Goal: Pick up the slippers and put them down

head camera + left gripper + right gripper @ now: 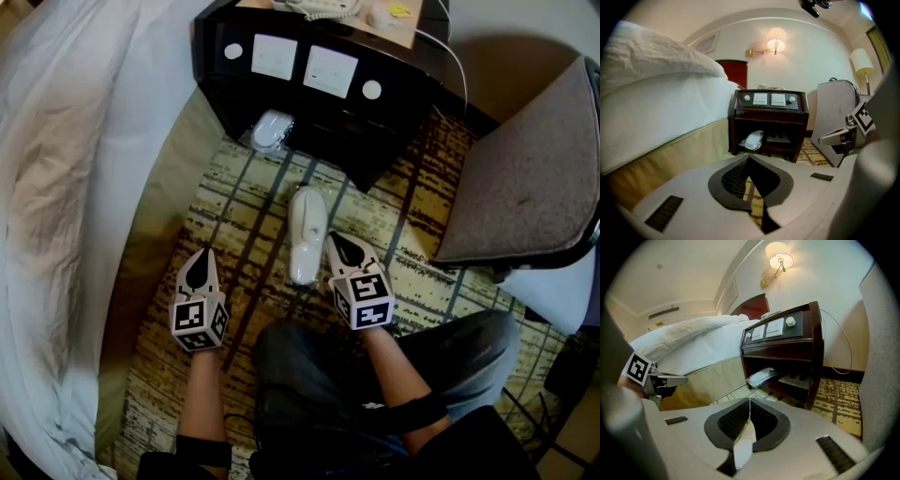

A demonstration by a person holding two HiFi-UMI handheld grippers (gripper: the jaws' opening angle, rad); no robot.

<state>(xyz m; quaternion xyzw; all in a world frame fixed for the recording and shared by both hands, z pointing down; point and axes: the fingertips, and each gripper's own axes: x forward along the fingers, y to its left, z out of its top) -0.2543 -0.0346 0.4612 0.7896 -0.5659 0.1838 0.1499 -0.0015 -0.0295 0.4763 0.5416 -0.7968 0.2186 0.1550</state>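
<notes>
White slipper (307, 234): it lay lengthwise on the patterned carpet (244, 202) in front of your knees. One end pointed toward the nightstand (309, 122). It was between your two tools and much nearer the right one.
Right tool (339, 242): you held it just beside the white slipper's right edge, near the end closest to you, pointing forward and down. Its jaws stood very narrow. The right gripper view showed a thin white fold of that slipper caught between the pads.
Left tool (202, 262): you held it over the carpet, well apart from the white slipper and close to the bed skirt. Its jaws were fully together with nothing in them, and only carpet showed through the slit behind the pads.
Wrapped slipper (272, 129): a second white one, in clear plastic, rested on the nightstand's lower open shelf, toward the bed side.
Nightstand: dark wood, with two pale switch panels and round knobs on its sloped front.
Bed (75, 187): its white covers and beige skirt ran along your left.
Chair (534, 178): its grey-brown seat stood at your right, near the nightstand.
Wall lamp (776, 42): it was lit, on the wall above the nightstand.
</notes>
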